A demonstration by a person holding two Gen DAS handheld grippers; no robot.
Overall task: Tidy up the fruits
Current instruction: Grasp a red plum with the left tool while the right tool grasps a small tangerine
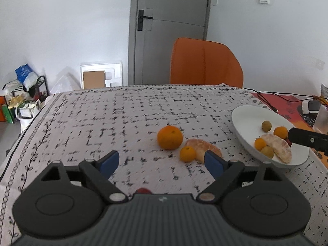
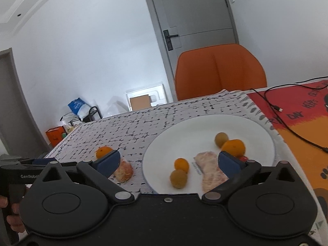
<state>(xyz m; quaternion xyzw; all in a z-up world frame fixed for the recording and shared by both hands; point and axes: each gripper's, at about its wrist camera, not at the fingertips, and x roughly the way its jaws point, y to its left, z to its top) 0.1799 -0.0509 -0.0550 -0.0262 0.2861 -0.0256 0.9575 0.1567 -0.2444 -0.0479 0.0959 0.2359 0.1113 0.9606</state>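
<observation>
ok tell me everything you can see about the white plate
The white plate is round, shallow and glossy, ceramic by the look of it, lying flat on the patterned tablecloth near the red-orange mat. It holds two small oranges, two brownish-green round fruits, a peeled citrus segment and a bit of something red. The open right gripper hovers at its near rim.

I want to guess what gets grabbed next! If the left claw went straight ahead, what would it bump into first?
Probably the big orange on the tablecloth; it sits ahead between the open left claw fingers. The small orange looks nearer but further right. Depth is unclear.
</observation>
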